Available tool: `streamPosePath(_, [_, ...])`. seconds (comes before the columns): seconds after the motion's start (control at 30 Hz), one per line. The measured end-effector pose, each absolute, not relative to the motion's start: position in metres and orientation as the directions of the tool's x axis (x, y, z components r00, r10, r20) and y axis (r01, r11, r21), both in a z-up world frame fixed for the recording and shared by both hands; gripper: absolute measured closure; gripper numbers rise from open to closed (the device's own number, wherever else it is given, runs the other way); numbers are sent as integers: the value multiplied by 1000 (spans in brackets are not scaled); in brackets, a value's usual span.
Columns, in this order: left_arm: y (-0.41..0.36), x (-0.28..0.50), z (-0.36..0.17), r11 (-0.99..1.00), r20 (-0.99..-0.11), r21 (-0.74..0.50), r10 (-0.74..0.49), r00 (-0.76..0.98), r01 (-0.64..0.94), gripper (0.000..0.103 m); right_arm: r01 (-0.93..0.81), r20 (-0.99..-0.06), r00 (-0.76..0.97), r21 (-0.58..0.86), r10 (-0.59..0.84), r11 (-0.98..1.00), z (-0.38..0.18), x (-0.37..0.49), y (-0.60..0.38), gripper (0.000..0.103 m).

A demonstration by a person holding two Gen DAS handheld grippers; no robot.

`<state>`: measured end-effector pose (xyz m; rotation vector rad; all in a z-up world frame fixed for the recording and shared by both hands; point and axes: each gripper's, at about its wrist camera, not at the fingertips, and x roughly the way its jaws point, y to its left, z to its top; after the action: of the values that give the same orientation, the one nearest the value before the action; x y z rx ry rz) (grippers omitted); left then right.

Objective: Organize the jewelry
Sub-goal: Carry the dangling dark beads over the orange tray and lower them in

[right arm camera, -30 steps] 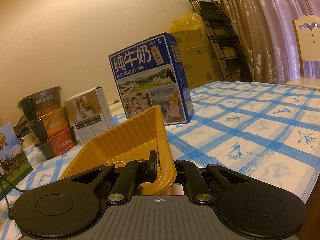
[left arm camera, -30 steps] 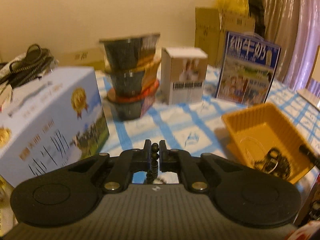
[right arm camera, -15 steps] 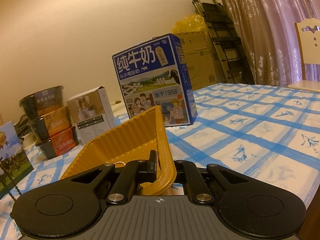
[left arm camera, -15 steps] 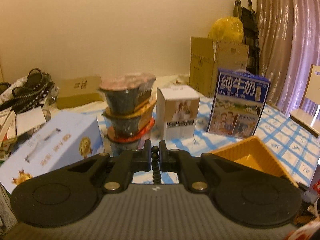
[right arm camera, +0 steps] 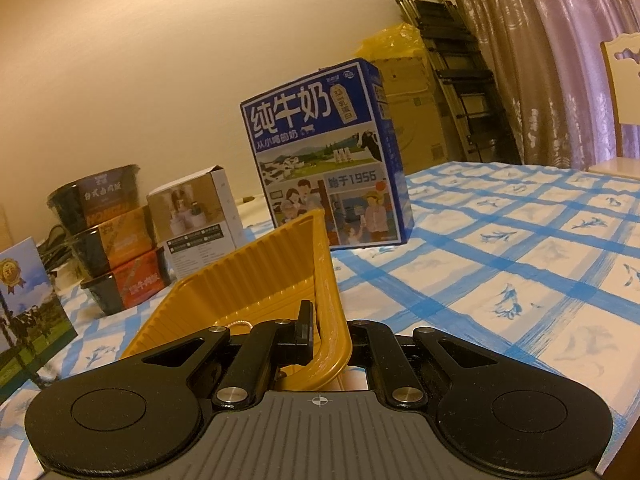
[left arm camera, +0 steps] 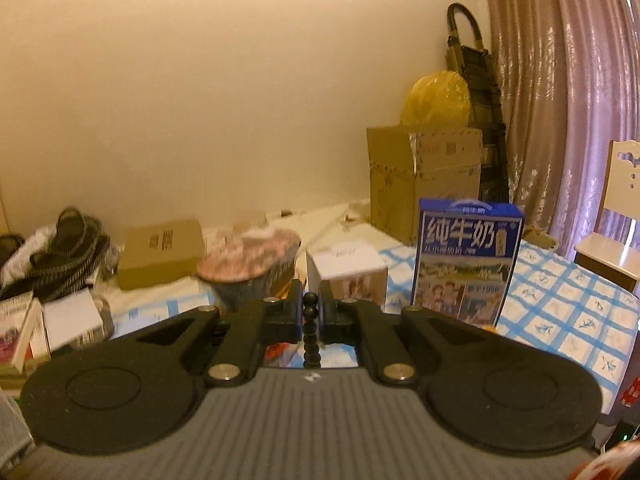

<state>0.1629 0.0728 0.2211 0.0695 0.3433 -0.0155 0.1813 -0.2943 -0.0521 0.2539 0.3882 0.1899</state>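
Left tongs (left arm camera: 311, 312): clenching the black bead strand (left arm camera: 311, 334), rising clear of the table since a second ago.
Right tongs (right arm camera: 326, 334): gripping the yellow tray (right arm camera: 256, 280) rim, steadying it for the drop.

Warm, dim amber indoor light tints both fisheye views, washing the plain cream wall (left arm camera: 200, 80) orange. In the left wrist view, motion blur smears the stacked dark instant-noodle bowls (left arm camera: 252, 268) and the coiled black cables (left arm camera: 60, 252); the blue milk carton (left arm camera: 468, 264) is softer than in the right wrist view, where its print (right arm camera: 320, 168) reads sharply. Straight lines bow toward the frame edges, and the pink pleated curtain (right arm camera: 560, 60) curves. Dark vignetting clips the corners. Shadows are soft.
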Motion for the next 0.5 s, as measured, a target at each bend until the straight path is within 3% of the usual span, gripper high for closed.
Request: streamPosePath(0.5, [28,174,275,989,-235,87,-94,967,117,97,-136,-353,905,288,237,948,-54,182,-295,96])
